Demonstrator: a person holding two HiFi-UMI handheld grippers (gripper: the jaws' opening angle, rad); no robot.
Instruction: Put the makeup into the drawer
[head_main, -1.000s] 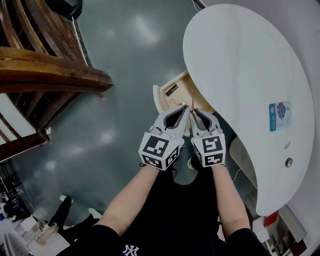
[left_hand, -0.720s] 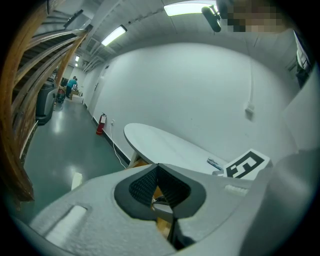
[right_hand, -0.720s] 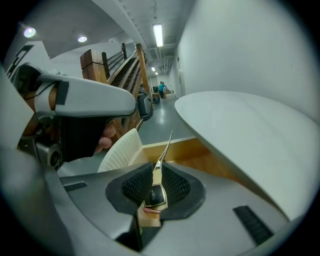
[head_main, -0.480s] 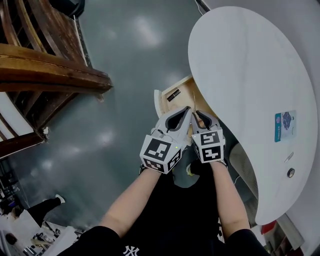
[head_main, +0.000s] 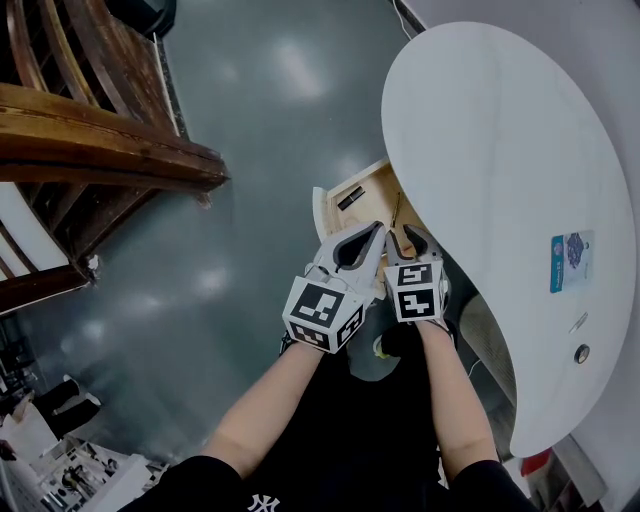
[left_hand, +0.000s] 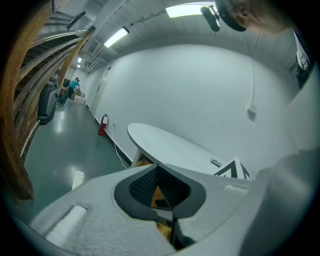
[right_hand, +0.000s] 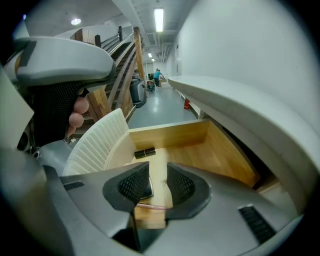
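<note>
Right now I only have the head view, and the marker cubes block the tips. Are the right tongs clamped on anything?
Observer: No. The right gripper view shows the right tongs have just been opening. The pads stand apart, and a thin pink stick lies on the floor of the drawer under the gap. Neither pad seems to press on it.
Operator: And the left tongs, carrying anything?
Observer: Nothing that I can see. In the left gripper view the left tongs have their tips together, with nothing pinched between the pads.
</note>
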